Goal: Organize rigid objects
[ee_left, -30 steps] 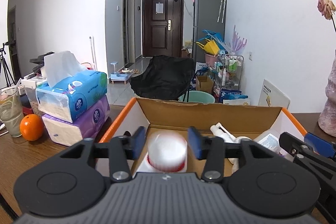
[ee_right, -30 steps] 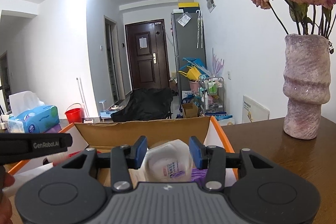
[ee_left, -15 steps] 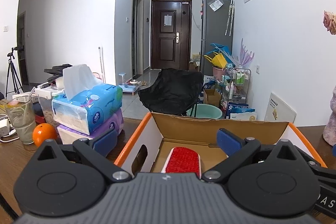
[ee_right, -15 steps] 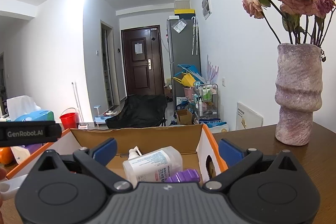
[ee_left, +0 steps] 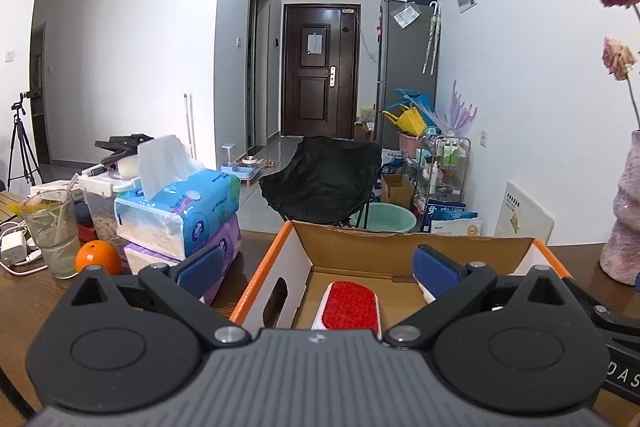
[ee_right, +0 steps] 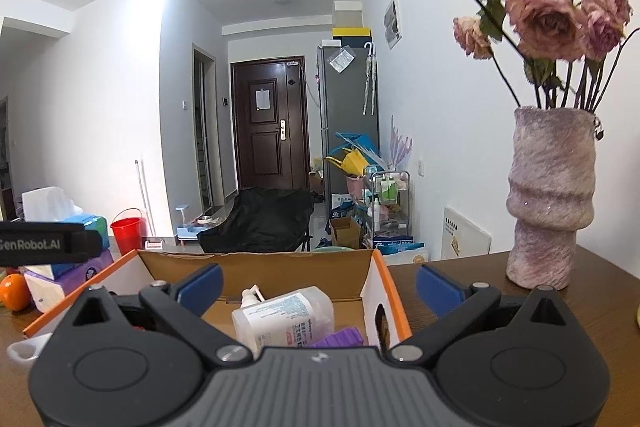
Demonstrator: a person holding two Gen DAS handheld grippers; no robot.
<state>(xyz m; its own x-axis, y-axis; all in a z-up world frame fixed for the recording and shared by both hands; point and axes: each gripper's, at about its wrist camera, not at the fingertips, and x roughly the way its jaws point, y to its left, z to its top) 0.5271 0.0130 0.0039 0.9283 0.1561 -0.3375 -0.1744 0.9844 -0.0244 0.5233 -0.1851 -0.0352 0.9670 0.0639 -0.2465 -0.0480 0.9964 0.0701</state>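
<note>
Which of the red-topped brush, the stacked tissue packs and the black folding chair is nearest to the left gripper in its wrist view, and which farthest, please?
1. Red-topped brush: in the cardboard box, between the open jaws.
2. Stacked tissue packs: on the table, left.
3. Black folding chair: on the floor beyond the box.

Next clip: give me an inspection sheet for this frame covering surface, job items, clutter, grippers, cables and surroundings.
Surface: brown wooden table.
Job's things: open cardboard box holding a red-topped item, a pump bottle lying on its side, and a purple item.
Clutter: stacked tissue packs, orange, glass, vase of dried roses.
Grippers: left gripper open, nothing held; right gripper open, nothing held.
Cables: white charger and cord at the table's left edge.
Surroundings: dark door, black chair, fridge, storage rack.
</note>
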